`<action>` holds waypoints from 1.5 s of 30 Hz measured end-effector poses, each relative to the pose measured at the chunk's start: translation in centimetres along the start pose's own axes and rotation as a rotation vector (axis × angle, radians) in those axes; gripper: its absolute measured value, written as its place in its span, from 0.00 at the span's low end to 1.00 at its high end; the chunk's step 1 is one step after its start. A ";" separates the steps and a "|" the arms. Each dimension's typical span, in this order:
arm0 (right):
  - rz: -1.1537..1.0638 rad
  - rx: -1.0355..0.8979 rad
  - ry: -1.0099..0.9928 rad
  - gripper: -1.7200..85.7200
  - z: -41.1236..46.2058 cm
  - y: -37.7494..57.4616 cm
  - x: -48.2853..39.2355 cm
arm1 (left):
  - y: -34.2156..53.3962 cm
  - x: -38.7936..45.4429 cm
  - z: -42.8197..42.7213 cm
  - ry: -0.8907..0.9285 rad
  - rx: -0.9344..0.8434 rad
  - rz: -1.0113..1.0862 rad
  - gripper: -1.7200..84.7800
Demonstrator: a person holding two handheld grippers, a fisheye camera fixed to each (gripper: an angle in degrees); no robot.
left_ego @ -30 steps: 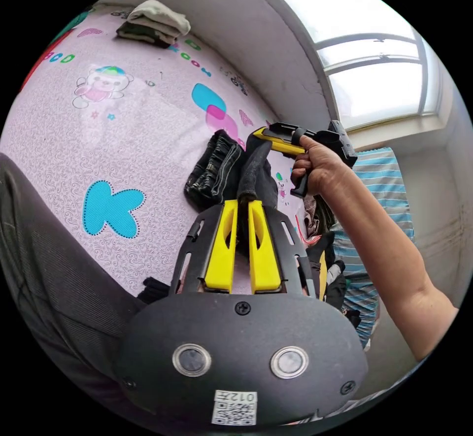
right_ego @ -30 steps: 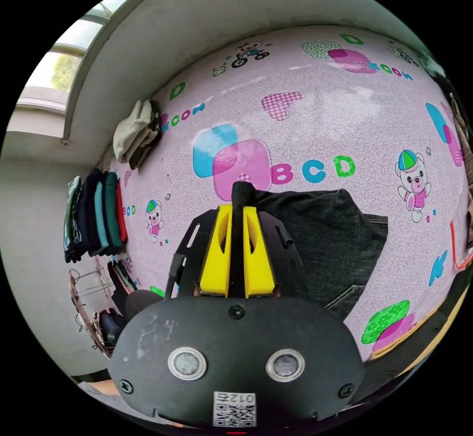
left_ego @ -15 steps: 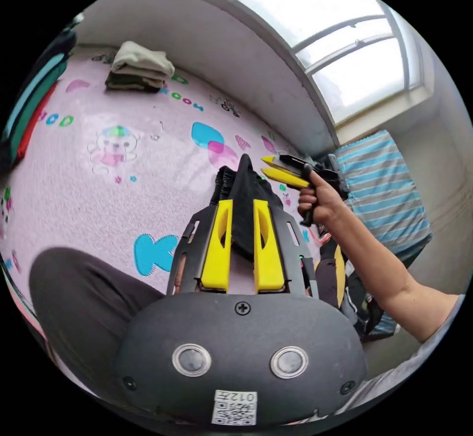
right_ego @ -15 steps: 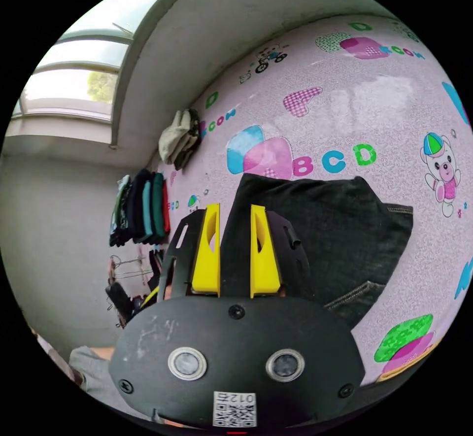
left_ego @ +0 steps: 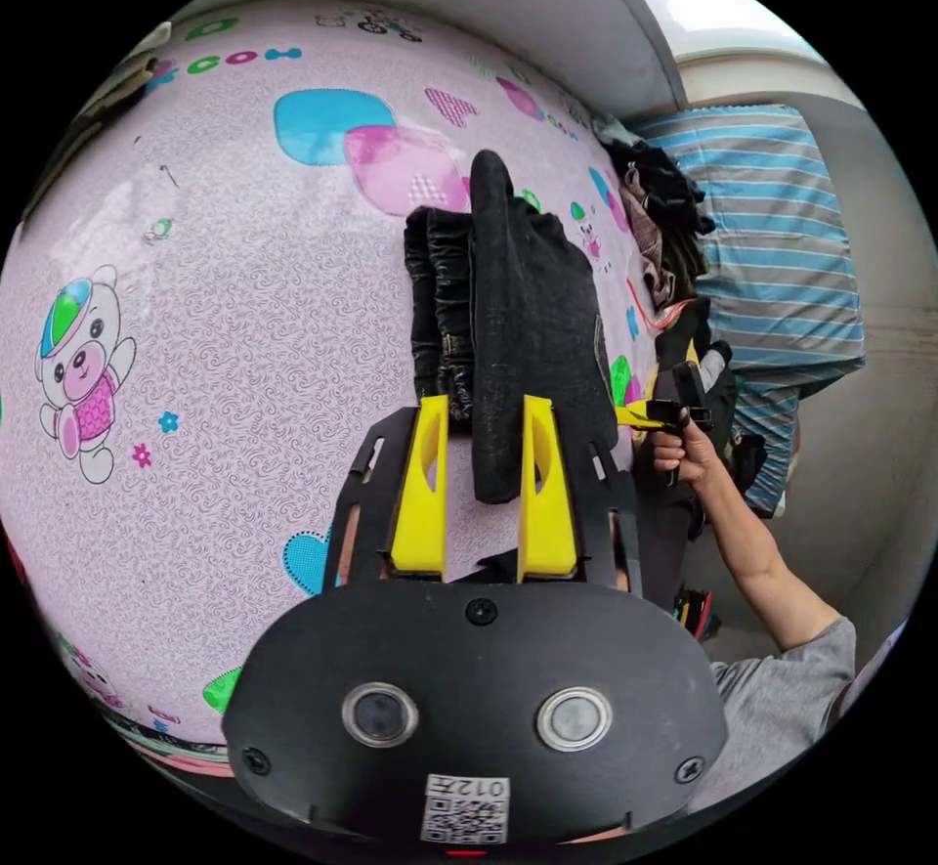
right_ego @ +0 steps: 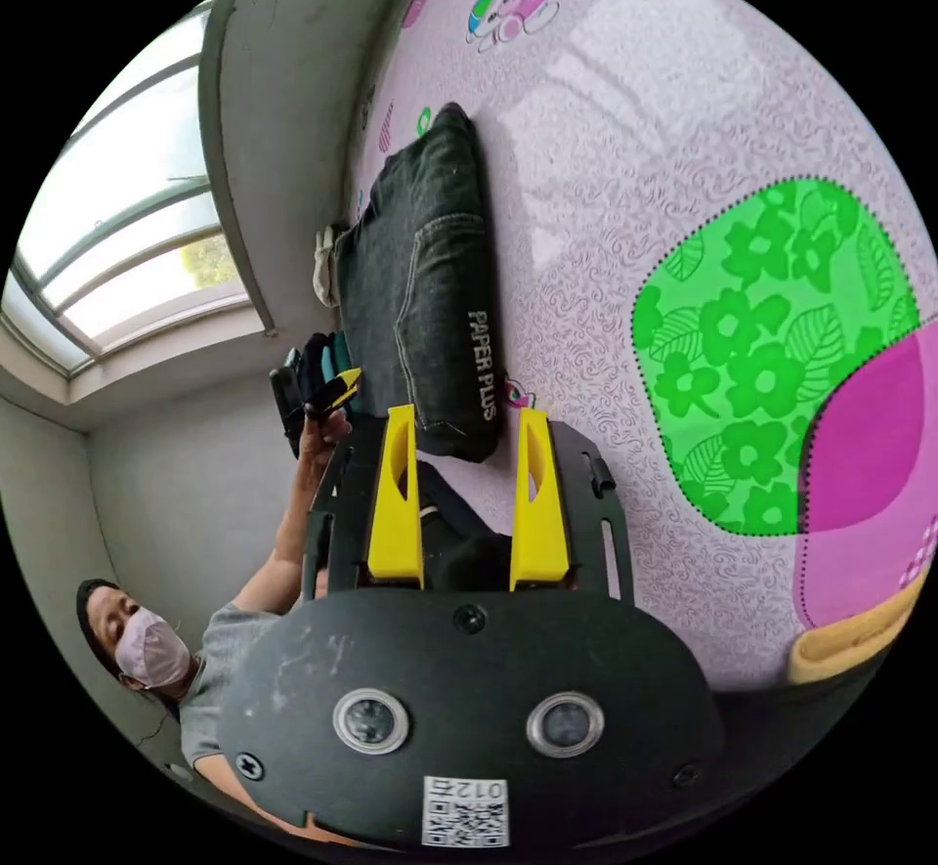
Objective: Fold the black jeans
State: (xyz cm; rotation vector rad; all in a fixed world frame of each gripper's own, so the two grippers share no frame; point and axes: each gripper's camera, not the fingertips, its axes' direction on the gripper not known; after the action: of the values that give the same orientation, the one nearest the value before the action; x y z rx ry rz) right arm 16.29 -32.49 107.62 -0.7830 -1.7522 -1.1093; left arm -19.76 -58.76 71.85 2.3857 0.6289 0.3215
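Observation:
The black jeans (left_ego: pixel 532 308) lie folded in a thick bundle on the pink play mat (left_ego: pixel 244 318). My left gripper (left_ego: pixel 486 403) stands open at the bundle's near end, a folded edge lying loose between its yellow jaws. Off the mat's right edge a hand holds my right gripper (left_ego: pixel 650 412). In the right gripper view the jeans (right_ego: pixel 430 288) rest flat on the mat (right_ego: pixel 664 142), just past my right gripper (right_ego: pixel 466 412), whose jaws stand wide open with nothing between them. A hand holds the left gripper (right_ego: pixel 327 386) beside the jeans.
A heap of unfolded clothes (left_ego: pixel 664 210) lies at the mat's far right, against a blue striped cloth (left_ego: pixel 782 249). A folded beige garment (right_ego: pixel 327 264) sits by the wall under the window (right_ego: pixel 127 239). The person (right_ego: pixel 225 640) is at the mat's edge.
Both grippers have opened and let go of the jeans, which now lie folded on the mat. Both hands have drawn back toward the person and the mat's edge.

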 end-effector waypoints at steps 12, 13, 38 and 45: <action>-0.221 0.009 0.071 0.09 -1.0 2.0 -1.2 | -4.4 5.5 -3.3 -0.040 0.084 0.244 0.04; -0.192 0.018 0.070 0.09 -1.1 2.0 -0.6 | -5.0 3.8 -1.5 -0.065 -0.001 0.165 0.04; -0.073 0.264 0.066 0.15 -8.8 -4.5 0.4 | -14.1 6.8 -2.4 -0.106 0.205 0.142 0.07; -0.074 0.249 0.056 0.15 -8.5 -7.7 0.1 | -18.6 4.0 -1.6 -0.065 0.186 0.001 0.11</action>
State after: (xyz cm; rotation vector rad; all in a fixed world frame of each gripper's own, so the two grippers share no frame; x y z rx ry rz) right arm 12.69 -43.37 106.68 -0.5341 -1.8404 -0.9289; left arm -23.60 -43.21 61.41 2.5622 0.6521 0.1918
